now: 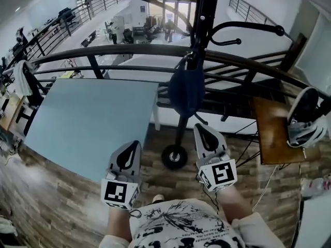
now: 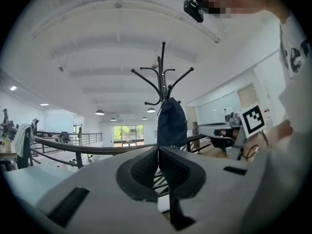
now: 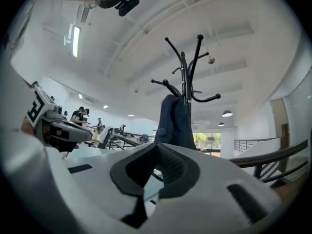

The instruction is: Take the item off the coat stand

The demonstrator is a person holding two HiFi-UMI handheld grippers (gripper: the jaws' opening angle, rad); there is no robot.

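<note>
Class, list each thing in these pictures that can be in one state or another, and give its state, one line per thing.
Bag: hanging on the coat stand, not yet taken off.
Coat stand: upright, beside the railing.
Left gripper: shut, empty, short of the bag.
Right gripper: shut, empty, short of the bag.

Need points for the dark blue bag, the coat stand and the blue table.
dark blue bag (image 1: pixel 186 91): head view, middle of the bag's body.
coat stand (image 1: pixel 204 14): head view, upper pole above the bag.
blue table (image 1: pixel 88 123): head view, bare middle of the tabletop.
</note>
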